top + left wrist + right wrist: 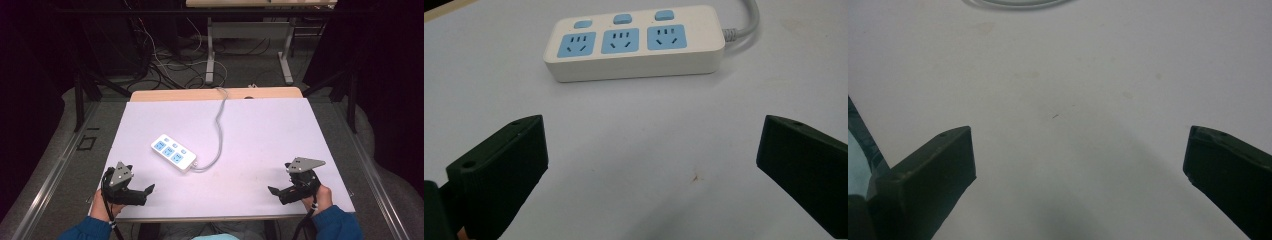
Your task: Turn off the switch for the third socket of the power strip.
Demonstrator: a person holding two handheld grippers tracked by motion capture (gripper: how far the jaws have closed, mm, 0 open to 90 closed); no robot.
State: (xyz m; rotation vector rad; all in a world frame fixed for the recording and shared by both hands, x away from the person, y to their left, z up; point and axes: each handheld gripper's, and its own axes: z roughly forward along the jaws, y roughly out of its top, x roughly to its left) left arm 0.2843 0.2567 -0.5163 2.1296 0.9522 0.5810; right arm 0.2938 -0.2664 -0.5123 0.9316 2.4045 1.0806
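White power strip [173, 153] with three blue sockets lies flat a little left of centre in the high view, set on a slant on the pale tabletop [260, 135]; its grey cord [219, 131] runs from the strip's lower right end up to the far edge. In the left gripper view the strip [634, 42] sits at the top centre, well ahead of the jaws. Left tool [145, 192] rests at the lower left, its jaws spread wide with nothing between them. Right tool [274, 191] rests at the lower right, likewise spread and empty, well apart from the strip.
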